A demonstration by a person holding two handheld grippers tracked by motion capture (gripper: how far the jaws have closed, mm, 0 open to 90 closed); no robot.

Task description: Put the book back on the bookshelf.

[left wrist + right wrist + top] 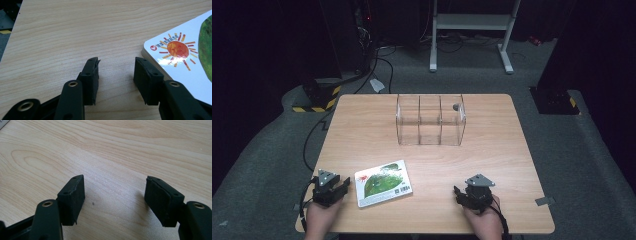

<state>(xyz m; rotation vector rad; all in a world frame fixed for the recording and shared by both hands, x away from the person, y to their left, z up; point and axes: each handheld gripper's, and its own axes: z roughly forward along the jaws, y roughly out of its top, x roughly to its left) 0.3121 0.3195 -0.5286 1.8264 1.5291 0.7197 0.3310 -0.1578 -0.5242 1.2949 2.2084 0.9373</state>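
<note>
Left tongs (343,188) open, empty, near worktop (492,150) front-left corner, just beside book (383,183). Right tongs (457,192) open, empty, near front edge. Clear divided box (430,120) toward rear edge.

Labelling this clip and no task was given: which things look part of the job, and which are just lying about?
Likely the job:
picture book
clear divided box
left tongs, open
right tongs, open

Lying about:
white frame
floor cables

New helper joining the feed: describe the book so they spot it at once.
Start at the wooden table and go to its near edge. Just right of the left claw lies a flat white book, green picture and red sun on its cover; the clear divided box stands farther back.
</note>
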